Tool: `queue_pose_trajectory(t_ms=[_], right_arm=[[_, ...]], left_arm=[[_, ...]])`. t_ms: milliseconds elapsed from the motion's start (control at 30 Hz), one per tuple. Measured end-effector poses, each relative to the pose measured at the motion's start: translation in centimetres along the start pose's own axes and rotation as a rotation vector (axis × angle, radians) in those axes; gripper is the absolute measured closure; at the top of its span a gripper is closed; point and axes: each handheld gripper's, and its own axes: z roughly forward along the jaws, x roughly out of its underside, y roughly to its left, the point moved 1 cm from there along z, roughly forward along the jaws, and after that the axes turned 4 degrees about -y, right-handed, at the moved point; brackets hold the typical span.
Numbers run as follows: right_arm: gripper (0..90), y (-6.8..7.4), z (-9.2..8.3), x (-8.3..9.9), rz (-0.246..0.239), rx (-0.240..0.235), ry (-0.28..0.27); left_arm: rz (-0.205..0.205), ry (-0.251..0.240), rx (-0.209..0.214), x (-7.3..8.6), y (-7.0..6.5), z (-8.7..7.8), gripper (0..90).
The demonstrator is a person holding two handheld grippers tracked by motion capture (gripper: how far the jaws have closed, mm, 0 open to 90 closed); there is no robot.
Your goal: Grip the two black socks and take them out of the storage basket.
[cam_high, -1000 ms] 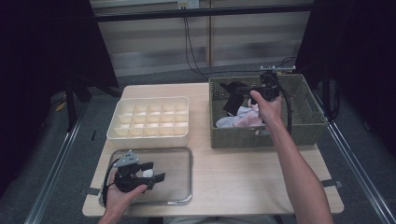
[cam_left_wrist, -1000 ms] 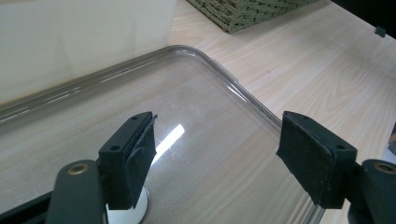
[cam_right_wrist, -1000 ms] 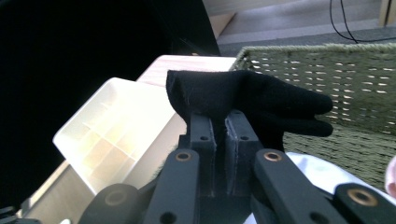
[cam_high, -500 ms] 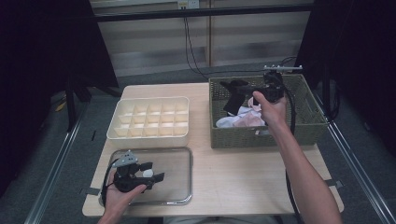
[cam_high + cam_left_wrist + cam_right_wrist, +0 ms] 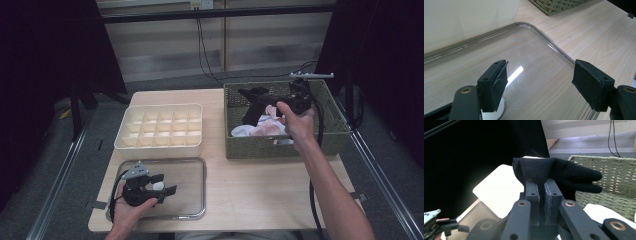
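While the right gripper [image 5: 260, 100] hangs over the woven basket [image 5: 330, 132], its two jaws are pressed together on a dark piece of cloth [image 5: 554, 171], which bunches above the pads and droops to one side of them in the right gripper view. From the high view the same black cloth [image 5: 252, 105] dangles off the jaw tips, lifted clear of the pale laundry [image 5: 260, 129] lying just below the gripper inside the basket. The hand [image 5: 296, 120] that carries this gripper sits behind the jaws, over the basket's near half.

Well apart from it, the left gripper [image 5: 167, 187] rests low over the clear tray [image 5: 554, 47], jaws spread wide with nothing between them but the tray's transparent floor. A small white object [image 5: 496, 111] sits right under the left-hand jaw in the left gripper view; whether the pad touches it I cannot tell. Beyond the left gripper's tips stands the cream divided box [image 5: 160, 125], just past the tray's far rim, and the bare wooden table [image 5: 250, 185] stretches between the two grippers.
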Motion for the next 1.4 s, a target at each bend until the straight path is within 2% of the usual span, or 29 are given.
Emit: queue_pose_trajectory(t_ms=[400, 667, 833, 1033, 1133, 1200, 1300, 1400], right_arm=[[83.3, 1.7, -1.8, 1.5, -0.027, -0.043, 0.006], [83.3, 2.4, -3.5, 2.8, -0.042, -0.048, -0.025], [83.3, 3.1, -4.5, 3.8, -0.055, -0.061, -0.04], [83.3, 4.0, -4.9, 5.3, -0.066, -0.071, -0.035], [83.3, 4.4, -5.1, 6.4, -0.069, -0.08, -0.025], [83.3, 4.5, -5.3, 7.0, -0.061, -0.085, -0.019], [83.3, 4.6, -5.3, 7.9, -0.059, -0.089, -0.006], [83.3, 4.9, -5.1, 9.3, -0.064, -0.088, 0.027]], left_arm=[[0.002, 0.01, -0.004, 0.0, -0.3, 0.6, 28.3], [0.008, 0.005, -0.006, -0.1, -0.5, 0.7, 28.5], [0.029, 0.004, -0.027, -0.3, -0.5, 1.1, 28.5], [0.044, -0.003, -0.03, -1.0, -0.9, 1.7, 28.9], [0.061, -0.006, -0.014, -1.7, -1.6, 2.3, 32.0], [0.074, -0.006, 0.013, -2.1, -2.1, 2.5, 36.9], [0.074, -0.016, 0.048, -2.6, -2.9, 3.1, 37.8], [0.094, -0.019, 0.05, -3.4, -3.4, 3.9, 39.2]])
